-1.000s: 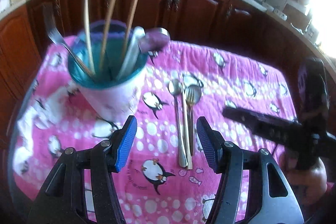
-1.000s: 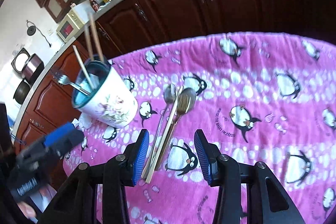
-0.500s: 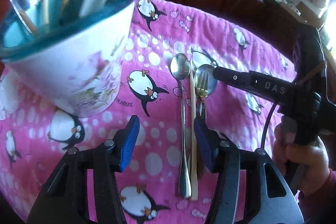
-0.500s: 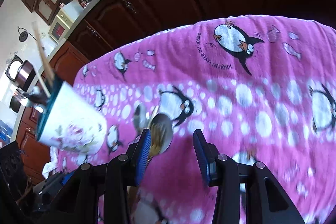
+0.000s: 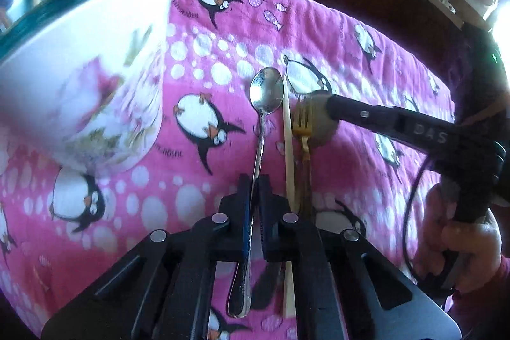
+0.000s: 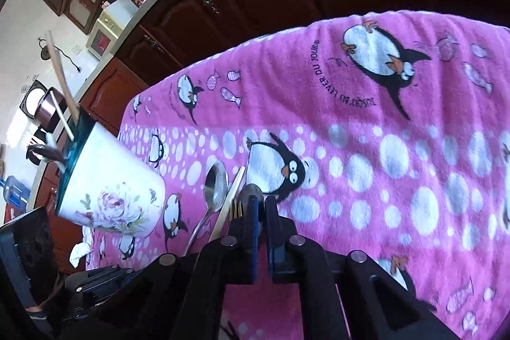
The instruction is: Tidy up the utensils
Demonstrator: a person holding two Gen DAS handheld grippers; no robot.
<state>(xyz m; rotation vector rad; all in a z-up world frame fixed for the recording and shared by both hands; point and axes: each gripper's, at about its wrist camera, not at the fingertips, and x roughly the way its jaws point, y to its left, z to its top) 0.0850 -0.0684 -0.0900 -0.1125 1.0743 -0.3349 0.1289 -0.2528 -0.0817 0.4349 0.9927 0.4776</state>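
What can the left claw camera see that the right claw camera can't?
Only the left view shows the spoon's whole handle pinched in the shut left claw, and the hand holding the other tool.

Only the right view shows the utensils poking out of the cup, the shut right claw at the fork, and a white crumpled bit by the cloth's edge.

Both show spoon, chopstick, fork, cup and penguin cloth.

One cup (image 5: 79, 91), two spoons (image 5: 267, 91) (one fork (image 5: 302, 120)).
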